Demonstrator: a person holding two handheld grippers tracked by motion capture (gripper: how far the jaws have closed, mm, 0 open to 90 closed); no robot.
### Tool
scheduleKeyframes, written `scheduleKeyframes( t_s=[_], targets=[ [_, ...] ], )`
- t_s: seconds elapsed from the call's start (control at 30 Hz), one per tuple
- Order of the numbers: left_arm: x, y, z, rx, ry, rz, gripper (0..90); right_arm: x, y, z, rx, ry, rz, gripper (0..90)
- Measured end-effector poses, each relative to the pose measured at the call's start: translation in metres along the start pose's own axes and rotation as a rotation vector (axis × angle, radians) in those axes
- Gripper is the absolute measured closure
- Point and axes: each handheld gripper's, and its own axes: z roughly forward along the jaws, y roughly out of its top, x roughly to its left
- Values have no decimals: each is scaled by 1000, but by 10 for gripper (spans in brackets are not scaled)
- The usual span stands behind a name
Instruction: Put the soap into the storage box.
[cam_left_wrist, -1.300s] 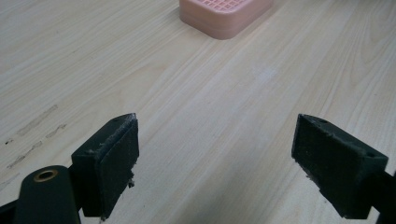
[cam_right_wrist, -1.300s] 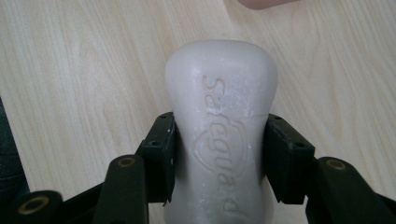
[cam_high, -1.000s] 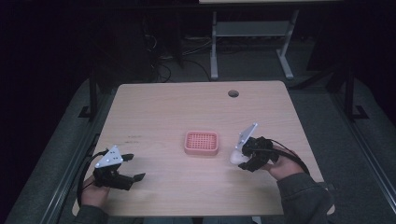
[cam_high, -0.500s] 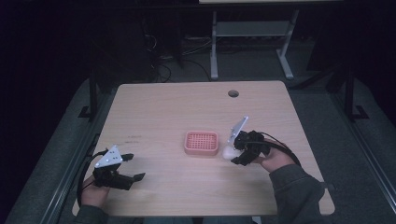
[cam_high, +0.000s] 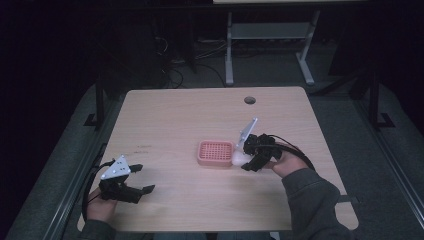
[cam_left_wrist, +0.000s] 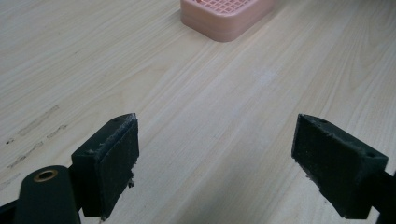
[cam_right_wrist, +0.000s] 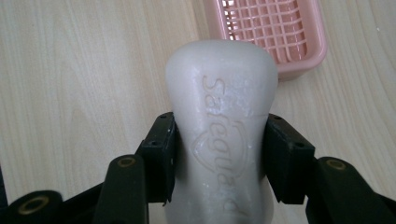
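Right gripper view shows the right gripper (cam_right_wrist: 218, 154) clamping the soap (cam_right_wrist: 219, 135) across its waist, dish (cam_right_wrist: 268, 32) at one o'clock. Soap looks stiff, slick; mid-bar hold suits. Left gripper (cam_left_wrist: 229, 158) gapes empty.

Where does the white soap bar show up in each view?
High view: soap bar right of centre, in the right gripper, beside the pink dish.
Left gripper view: not in it.
Right gripper view: soap bar centre, clamped between the jaws.
Shared landmark: pink dish.
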Motion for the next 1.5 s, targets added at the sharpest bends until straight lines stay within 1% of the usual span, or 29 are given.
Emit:
scheduleKeyframes(
  t_s=[0.1, 0.2, 0.27, 0.4, 0.47, 0.5, 0.53, 0.8, 1.13, 1.2, 1.3, 1.43, 1.5],
  targets=[
    [0, 0, 0, 0, 0, 0, 148, -1, 3, 2, 6, 8, -1, 493],
    [0, 0, 0, -1, 1, 0, 148, -4, 7, 4, 11, 7, -14, 493],
    [0, 0, 0, -1, 1, 0, 148, -4, 8, 4, 11, 8, -10, 493],
    [1, 0, 0, -3, 1, 2, 148, -6, 14, 5, 15, 9, -18, 493],
    [1, 0, -1, -2, 1, 2, 148, -7, 15, 5, 14, 8, -23, 493],
    [1, 0, -1, -3, 2, 3, 148, -7, 16, 5, 7, 14, -17, 493],
    [1, 0, -1, -3, 1, 3, 148, -8, 17, 5, 2, 15, -21, 493],
    [1, 0, 0, -3, 0, 1, 148, -10, 22, 10, 15, 21, -23, 493],
    [1, 0, -1, -5, 0, 3, 148, -13, 33, 13, 12, 22, -43, 493],
    [1, 0, -1, -5, -1, 3, 148, -13, 35, 14, 15, 25, -39, 493],
    [1, 0, -1, -5, 0, 2, 148, -14, 38, 15, 19, 26, -48, 493],
    [2, 0, -1, -5, 0, 3, 148, -16, 41, 17, 10, 39, -47, 493],
    [2, 0, -1, -5, 0, 4, 148, -16, 42, 19, 15, 39, -48, 493]
  ],
)
